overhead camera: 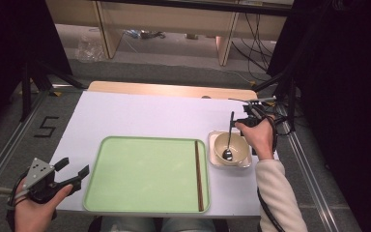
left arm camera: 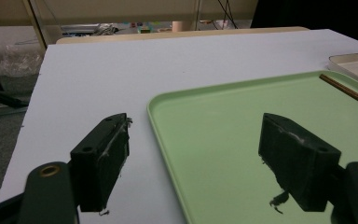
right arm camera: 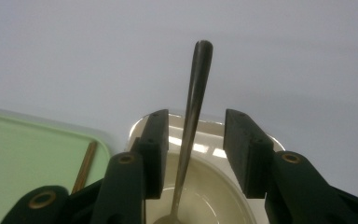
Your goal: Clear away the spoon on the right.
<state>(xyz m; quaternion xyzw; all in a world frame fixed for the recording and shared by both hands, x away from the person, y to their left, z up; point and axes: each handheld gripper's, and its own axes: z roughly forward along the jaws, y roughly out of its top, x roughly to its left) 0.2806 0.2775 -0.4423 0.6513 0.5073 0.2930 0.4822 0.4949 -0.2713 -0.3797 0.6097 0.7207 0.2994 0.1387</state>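
White board covers the table (overhead camera: 140,116), with grey floor and pale wooden furniture legs beyond its far edge. One metal spoon (overhead camera: 229,137) stands in the one cream bowl (overhead camera: 232,149) at the right side of the table, its head down in the bottom of the bowl and its handle leaning up over the far rim. The bowl sits on one small white square dish (overhead camera: 214,159). The right gripper (overhead camera: 239,121) is over the far side of the bowl; in the right gripper view (right arm camera: 193,149) the spoon handle (right arm camera: 193,98) rises between its two black jaws, which stand partly open, with a gap on each side of the handle and neither pad pressing on it. Just left of the dish lies one pale green tray (overhead camera: 145,174), and one pair of brown chopsticks (overhead camera: 198,174) lies along its right edge, running from the far rim to the near one. At the table's near left corner, the left gripper (overhead camera: 75,170) is held just off the tray's left rim, well apart from the bowl, its jaws wide open with nothing between them; in the left gripper view (left arm camera: 191,154) the tray's corner (left arm camera: 154,100) lies below the gap.
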